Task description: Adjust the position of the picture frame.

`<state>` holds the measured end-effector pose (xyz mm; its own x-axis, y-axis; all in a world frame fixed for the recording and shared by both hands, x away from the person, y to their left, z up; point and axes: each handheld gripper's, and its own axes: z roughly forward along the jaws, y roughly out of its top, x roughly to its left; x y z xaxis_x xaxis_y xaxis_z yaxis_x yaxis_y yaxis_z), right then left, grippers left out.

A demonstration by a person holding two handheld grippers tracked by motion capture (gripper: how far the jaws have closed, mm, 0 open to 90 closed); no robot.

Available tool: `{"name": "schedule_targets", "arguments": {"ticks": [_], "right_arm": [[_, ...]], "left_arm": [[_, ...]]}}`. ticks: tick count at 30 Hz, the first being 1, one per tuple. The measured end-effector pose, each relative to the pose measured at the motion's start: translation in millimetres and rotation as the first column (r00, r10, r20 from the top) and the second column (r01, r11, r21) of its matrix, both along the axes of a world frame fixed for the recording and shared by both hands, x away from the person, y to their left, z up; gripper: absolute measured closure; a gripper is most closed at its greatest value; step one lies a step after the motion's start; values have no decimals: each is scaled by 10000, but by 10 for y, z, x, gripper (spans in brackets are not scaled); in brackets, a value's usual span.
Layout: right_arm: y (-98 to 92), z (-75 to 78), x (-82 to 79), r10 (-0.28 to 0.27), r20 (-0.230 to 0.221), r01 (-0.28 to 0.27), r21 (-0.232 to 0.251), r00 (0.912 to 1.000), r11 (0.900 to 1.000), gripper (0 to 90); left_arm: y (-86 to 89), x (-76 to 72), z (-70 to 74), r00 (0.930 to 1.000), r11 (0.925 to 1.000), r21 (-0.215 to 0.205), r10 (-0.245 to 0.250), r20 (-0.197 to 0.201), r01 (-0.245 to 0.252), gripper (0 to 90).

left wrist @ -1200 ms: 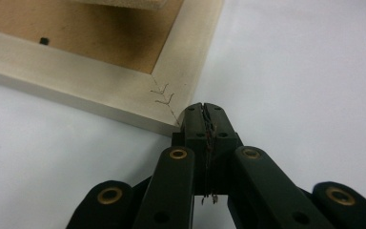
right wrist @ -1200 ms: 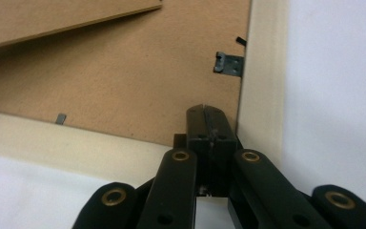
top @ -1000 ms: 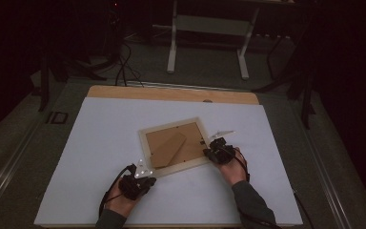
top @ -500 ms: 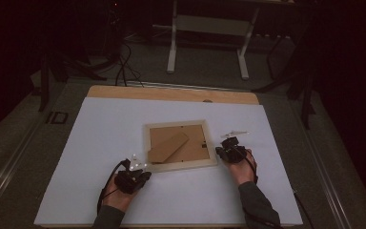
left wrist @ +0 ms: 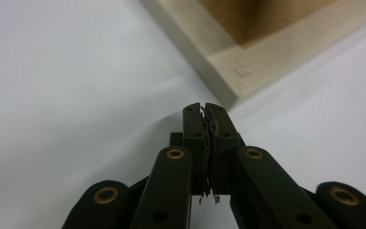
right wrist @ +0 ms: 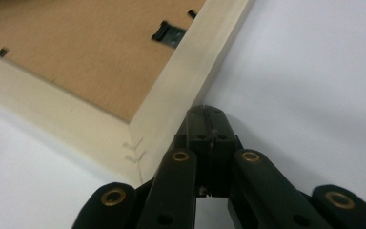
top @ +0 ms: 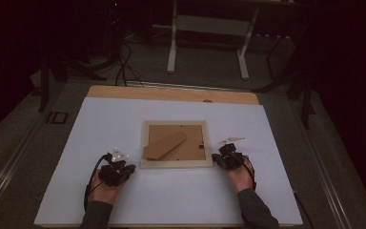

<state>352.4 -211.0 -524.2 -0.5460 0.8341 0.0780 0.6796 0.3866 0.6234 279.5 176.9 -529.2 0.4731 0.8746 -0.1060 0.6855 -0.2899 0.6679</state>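
Picture frame [top: 175,144] lies face down near the middle of the white surface [top: 124,119], its brown backing up, with a strip of bare wood along the surface's far edge. The right gripper [top: 218,159], jaws closed on nothing, touches the frame's near right corner; the left gripper [top: 129,169], jaws also closed and empty, sits just off its near left corner. Beyond the far edge, a dark room holds a grey stand [top: 208,28] and floor cables [top: 124,67]

My two grippers are black. My left gripper [top: 117,172] and my right gripper [top: 228,159] each have a little grey plate on top, a black cable, and shiny gold screws. My sleeves are dark grey.
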Motion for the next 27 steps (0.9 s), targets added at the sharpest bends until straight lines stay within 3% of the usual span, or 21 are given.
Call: {"name": "schedule_targets", "arguments": {"ticks": [6,11,19,27], "right_arm": [[27,-12,-102,167,125,-167,38,9998,9999,900],[-3,-43,-173,66,101,-71,598,9999,9982,900],[1,-67,-227,108,238,-127,837,9997,9964,900],[-21,-77,-223,145,258,-170,994,9996,9949,900]], "left_arm": [[29,95,-42,10000,9999,-107,-76,-47,76,894],[-20,116,-48,9997,9997,-55,-229,49,229,895],[-38,120,-57,9996,9995,-144,-269,109,271,900],[-78,98,-54,9993,9996,168,-240,302,235,900]]}}
